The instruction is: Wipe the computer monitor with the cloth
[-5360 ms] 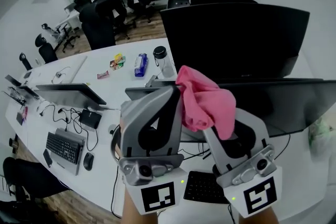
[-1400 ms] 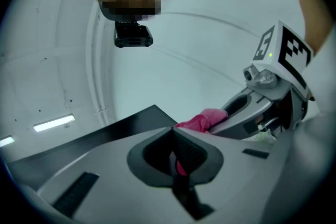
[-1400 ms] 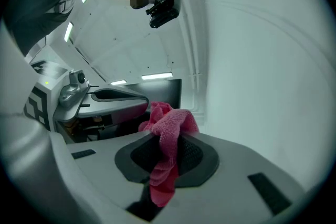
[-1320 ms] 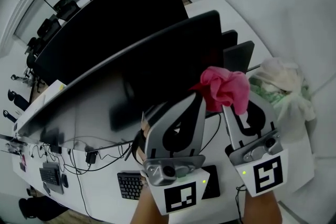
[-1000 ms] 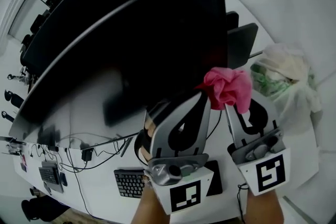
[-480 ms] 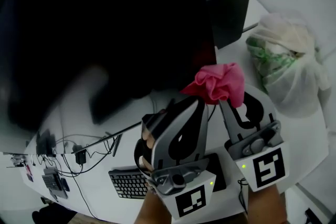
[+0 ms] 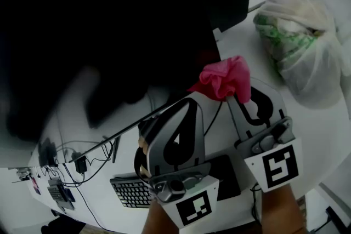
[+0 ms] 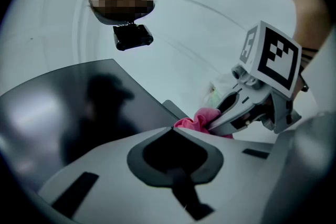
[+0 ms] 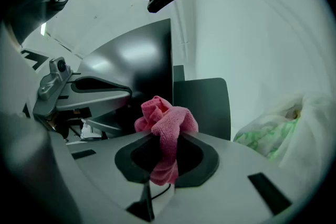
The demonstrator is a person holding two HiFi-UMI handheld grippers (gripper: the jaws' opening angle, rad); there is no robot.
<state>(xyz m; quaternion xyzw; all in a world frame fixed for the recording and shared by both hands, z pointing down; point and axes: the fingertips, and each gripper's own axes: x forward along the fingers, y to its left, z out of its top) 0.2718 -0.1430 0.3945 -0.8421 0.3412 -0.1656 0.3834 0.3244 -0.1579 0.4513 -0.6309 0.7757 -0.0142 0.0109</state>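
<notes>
Now, right tongs (image 9: 165,140): clamped on cloth (image 9: 167,119), near monitor (image 7: 109,24).
Left tongs (image 8: 174,129): closed together, holding nothing.
Risk: bunched cloth slipping mid-wipe.

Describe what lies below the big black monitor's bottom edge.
Thin black cables and a black keyboard lie on the white desk there; the big black monitor itself hides whatever stands behind it.

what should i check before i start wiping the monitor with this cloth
1. Pink cloth clamped in right gripper: ok, jaws shut on it.
2. Left gripper free: ok, jaws together, nothing between them.
3. Cloth touching monitor: cannot tell; it sits by the screen's lower right corner.
4. Cloth spread flat for wiping: not ok, bunched in a wad.
5. White bag clear of the right gripper: ok, apart.
</notes>
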